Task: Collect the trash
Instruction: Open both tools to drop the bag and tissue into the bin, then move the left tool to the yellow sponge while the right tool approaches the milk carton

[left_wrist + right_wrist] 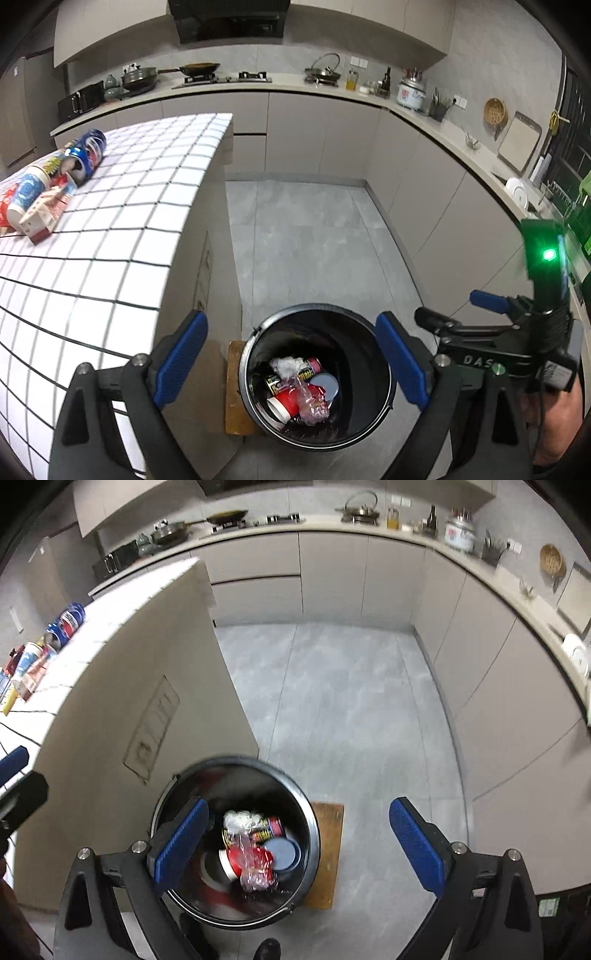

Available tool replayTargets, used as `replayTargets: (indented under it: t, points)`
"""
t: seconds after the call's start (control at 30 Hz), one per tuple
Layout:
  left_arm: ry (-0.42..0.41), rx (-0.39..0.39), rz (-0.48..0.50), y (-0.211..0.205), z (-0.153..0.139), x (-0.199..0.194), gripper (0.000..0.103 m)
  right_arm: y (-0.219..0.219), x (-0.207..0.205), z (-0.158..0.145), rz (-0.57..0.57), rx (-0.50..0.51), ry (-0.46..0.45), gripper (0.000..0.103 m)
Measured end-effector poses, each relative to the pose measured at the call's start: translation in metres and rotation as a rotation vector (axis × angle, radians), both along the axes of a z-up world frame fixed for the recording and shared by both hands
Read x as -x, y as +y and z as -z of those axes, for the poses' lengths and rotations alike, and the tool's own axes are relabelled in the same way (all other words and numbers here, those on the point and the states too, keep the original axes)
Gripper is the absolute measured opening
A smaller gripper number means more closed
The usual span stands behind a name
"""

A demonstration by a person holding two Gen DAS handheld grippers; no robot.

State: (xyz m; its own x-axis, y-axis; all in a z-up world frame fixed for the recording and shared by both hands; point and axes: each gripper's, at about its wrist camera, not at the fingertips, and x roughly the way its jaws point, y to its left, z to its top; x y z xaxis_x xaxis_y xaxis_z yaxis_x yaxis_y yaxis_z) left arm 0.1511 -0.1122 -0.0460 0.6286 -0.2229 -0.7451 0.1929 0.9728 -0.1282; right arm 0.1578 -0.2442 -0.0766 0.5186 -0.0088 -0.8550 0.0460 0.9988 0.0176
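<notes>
A black trash bin (pixel 354 343) stands on the floor beside the tiled island. It holds a red cup (pixel 286 402), crumpled clear plastic (pixel 312 404), a can and a grey lid. My left gripper (pixel 291 321) hangs above the bin, open, with nothing between its blue pads. My right gripper (pixel 300 806) is also open and empty, above the bin (pixel 236 779) and slightly to its right; from the left wrist it shows at the right (pixel 458 310). More trash lies at the island's far left: blue cans (pixel 88 151), a paper cup (pixel 26 195) and a small carton (pixel 44 212).
A wooden board (pixel 234 391) lies under the bin. The white tiled island (pixel 110 240) rises just left of it, its beige side panel (pixel 147 686) close to the bin. Grey floor (pixel 351 701) stretches to L-shaped cabinets topped with stove, pots and bottles.
</notes>
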Motion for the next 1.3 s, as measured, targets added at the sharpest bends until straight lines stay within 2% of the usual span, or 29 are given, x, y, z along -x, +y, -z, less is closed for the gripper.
replayTargets:
  t: [0.2,0.37,0.6,0.87,1.13,1.3]
  points:
    - [-0.036,0.014,-0.035,0.016,-0.018,0.000,0.093,0.017,0.001,-0.032,-0.037,-0.004,-0.072,0.100]
    - [-0.063,0.012,-0.100,0.053,-0.031,0.001,0.093,0.044,-0.012,-0.049,-0.081,-0.053,-0.103,0.103]
    - [-0.084,0.002,-0.237,0.135,-0.034,0.001,0.093,0.108,-0.033,-0.052,-0.159,-0.088,-0.099,0.103]
    - [-0.079,0.004,-0.378,0.245,-0.028,0.004,0.093,0.198,-0.051,-0.063,-0.199,-0.020,-0.092,0.103]
    - [-0.058,0.002,-0.483,0.348,-0.018,-0.008,0.093,0.298,-0.076,-0.077,-0.247,-0.024,-0.123,0.103]
    - [-0.048,0.006,-0.511,0.399,-0.010,-0.023,0.093,0.361,-0.094,-0.075,-0.285,-0.030,-0.120,0.103]
